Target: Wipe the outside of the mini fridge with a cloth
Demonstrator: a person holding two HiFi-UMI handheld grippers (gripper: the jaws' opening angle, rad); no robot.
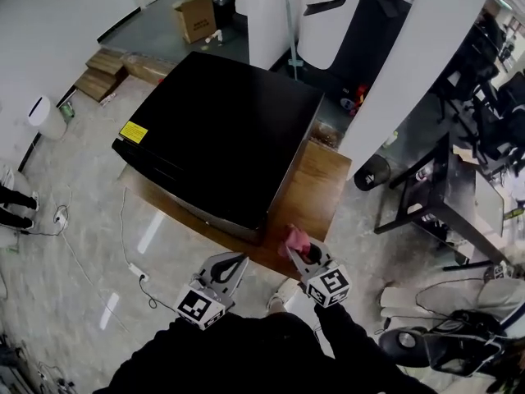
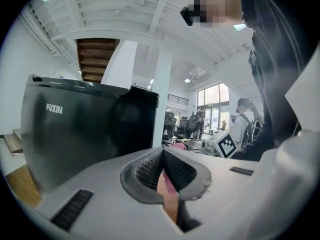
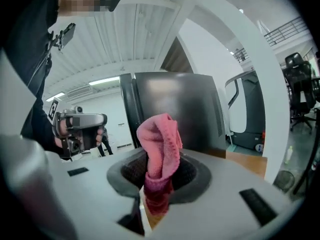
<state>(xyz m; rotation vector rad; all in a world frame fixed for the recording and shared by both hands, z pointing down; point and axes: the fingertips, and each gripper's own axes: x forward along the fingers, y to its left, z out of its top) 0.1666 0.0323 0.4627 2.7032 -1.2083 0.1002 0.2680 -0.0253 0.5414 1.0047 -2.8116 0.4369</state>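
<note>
Pre-wipe approach: right hand-held gripper (image 1: 300,250) clenched on the pink cloth (image 1: 293,237) near the black mini fridge (image 1: 221,138) at frame centre, left hand-held gripper (image 1: 232,263) closed, empty — next move, likely, press cloth against the near side panel and sweep.

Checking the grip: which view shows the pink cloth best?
Right gripper view: the pink cloth stands bunched at centre, clamped in the right gripper. Head view shows only a small pink bit at that gripper's tip; left gripper view, a tiny pink speck.
</note>
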